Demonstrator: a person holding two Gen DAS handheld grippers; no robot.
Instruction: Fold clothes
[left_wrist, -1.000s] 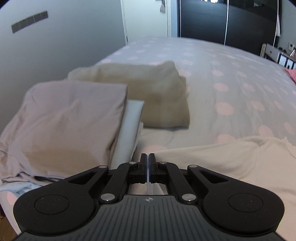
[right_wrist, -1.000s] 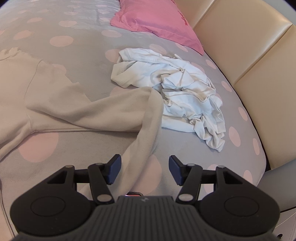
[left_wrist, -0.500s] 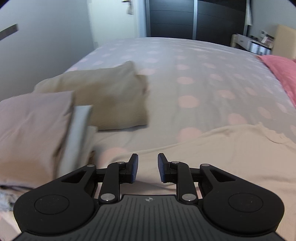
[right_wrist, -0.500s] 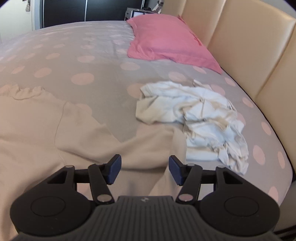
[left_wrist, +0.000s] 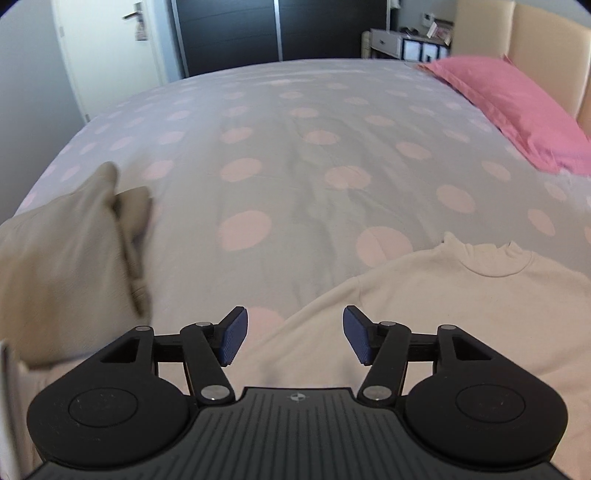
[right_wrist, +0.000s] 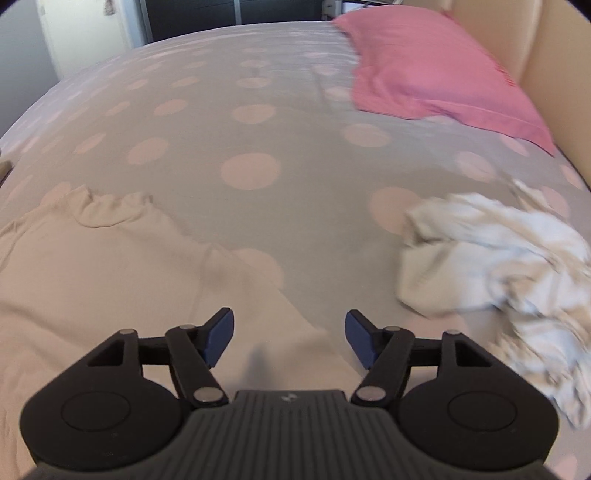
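Two views. Left wrist: the left gripper (left_wrist: 291, 338), jaws opening and empty, hangs over the soft, limp cream knit sweater (left_wrist: 443, 306) spread along the spotted bed's (left_wrist: 295, 155) near edge. Right wrist: the right gripper (right_wrist: 290, 339), also opening, empty, hovers over the sleeve (right_wrist: 258, 302); a cuff or shoulder seam would likely pinch best.

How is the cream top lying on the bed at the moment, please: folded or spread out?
Spread out. The cream top lies flat on the bed, collar open, a sleeve stretched sideways, with no fold visible.

A cream sweater (left_wrist: 424, 295) lies spread flat, collar far; a folded beige garment (left_wrist: 62, 258) left, crumpled white clothes (right_wrist: 498, 266) right.
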